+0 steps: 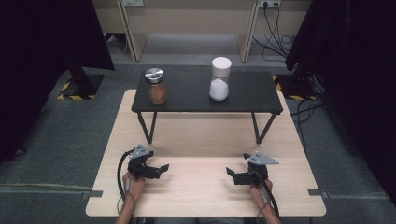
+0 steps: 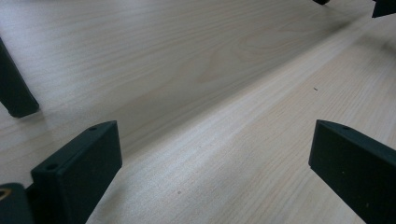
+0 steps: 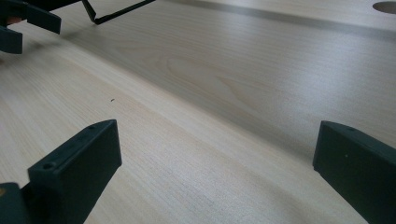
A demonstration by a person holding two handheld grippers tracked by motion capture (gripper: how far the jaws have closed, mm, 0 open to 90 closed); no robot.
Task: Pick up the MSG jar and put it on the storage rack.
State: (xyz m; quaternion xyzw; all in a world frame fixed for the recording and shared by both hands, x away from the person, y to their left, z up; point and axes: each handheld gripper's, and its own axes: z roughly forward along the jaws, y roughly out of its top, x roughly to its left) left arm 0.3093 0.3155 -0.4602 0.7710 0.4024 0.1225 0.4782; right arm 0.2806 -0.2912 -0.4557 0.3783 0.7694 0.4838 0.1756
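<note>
Since both of our grippers rest low on the wooden table (image 1: 205, 196) with jaws spread wide and nothing between them, the main hazards lie ahead, at the black shelf (image 1: 187, 95) that stands on the far half of the table. The brown spice jar (image 1: 157, 86) sits near the shelf's left front edge, and the white shaker (image 1: 220, 78) stands right of the shelf's middle, well apart from the jar. Both are tall and narrow, so we judge that a jaw brushing one from the side could tip it or push it off the shelf's front edge. Rising too late, the left gripper (image 1: 159, 170) or right gripper (image 1: 232, 173) could also strike the shelf's front lip or catch one of its slanted legs (image 1: 145, 127). In front of the shelf the tabletop is bare, with free room between the grippers; each gripper view shows the same open wood. Behind the shelf the table ends, so an overshoot there would drop a jar to the floor.
</note>
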